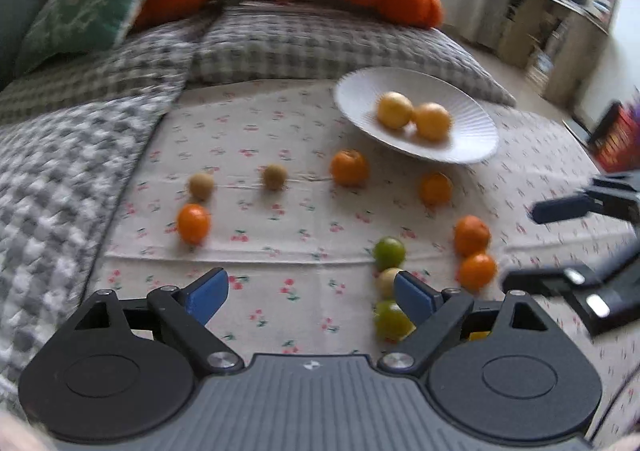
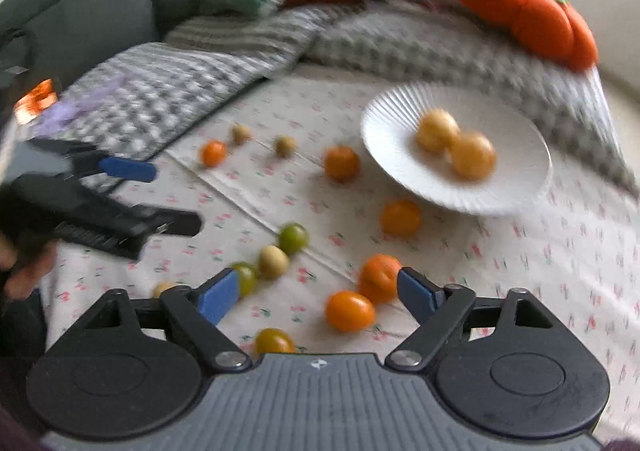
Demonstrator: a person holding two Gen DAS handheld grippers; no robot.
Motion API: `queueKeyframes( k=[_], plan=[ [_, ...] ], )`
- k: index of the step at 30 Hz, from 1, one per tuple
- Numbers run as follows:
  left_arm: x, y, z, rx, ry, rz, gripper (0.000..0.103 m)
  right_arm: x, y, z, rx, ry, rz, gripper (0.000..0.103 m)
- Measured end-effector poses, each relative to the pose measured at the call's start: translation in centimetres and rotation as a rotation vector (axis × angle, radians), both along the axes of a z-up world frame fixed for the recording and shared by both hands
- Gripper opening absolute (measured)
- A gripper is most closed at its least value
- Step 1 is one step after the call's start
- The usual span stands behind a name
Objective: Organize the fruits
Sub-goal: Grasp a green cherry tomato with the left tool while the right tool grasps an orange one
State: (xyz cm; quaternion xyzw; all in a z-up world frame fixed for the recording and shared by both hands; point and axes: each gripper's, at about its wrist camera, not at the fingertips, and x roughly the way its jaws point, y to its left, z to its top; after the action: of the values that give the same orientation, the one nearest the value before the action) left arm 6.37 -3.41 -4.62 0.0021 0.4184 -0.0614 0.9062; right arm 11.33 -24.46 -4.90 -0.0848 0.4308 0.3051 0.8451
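Orange and green fruits (image 1: 348, 168) lie all over the flowery cloth (image 1: 280, 219), and two yellow ones sit on the white plate (image 1: 472, 131). The left gripper (image 1: 310, 293) and right gripper (image 2: 318, 293) are both spread wide, holding nothing

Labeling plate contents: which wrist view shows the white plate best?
Left wrist: the white plate is sharper, its ribbing clear, two yellow fruits distinct. Right wrist shows the plate larger but motion-blurred.
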Motion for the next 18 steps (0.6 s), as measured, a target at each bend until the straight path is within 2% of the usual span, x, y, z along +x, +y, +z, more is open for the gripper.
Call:
queueKeyframes(
  k=[3, 7, 12, 15, 18],
  plan=[
    [-0.1, -1.4, -1.1, 0.033, 0.006, -0.065, 0.085, 1.5, -0.7, -1.9, 0.005, 0.084, -0.055, 0.064],
    [0.1, -2.5, -2.9, 0.060, 0.035, -0.101, 0.078, 1.7, -0.7, -3.5, 0.000, 0.110, -0.056, 0.057],
    [0.2, -3.7, -4.3, 0.083, 0.036, -0.154, 0.068, 0.8, 0.4, -3.5, -0.022, 0.076, -0.022, 0.053],
    [0.0, -4.2, -4.5, 0.095, 0.020, -0.187, 0.065, 0.7, 0.6, -3.2, -0.035, 0.040, -0.021, 0.053],
    [-0.1, -4.6, -4.6, 0.092, 0.026, -0.210, 0.057, 0.8, 0.6, -3.1, -0.054, 0.011, -0.022, 0.051]
  ],
)
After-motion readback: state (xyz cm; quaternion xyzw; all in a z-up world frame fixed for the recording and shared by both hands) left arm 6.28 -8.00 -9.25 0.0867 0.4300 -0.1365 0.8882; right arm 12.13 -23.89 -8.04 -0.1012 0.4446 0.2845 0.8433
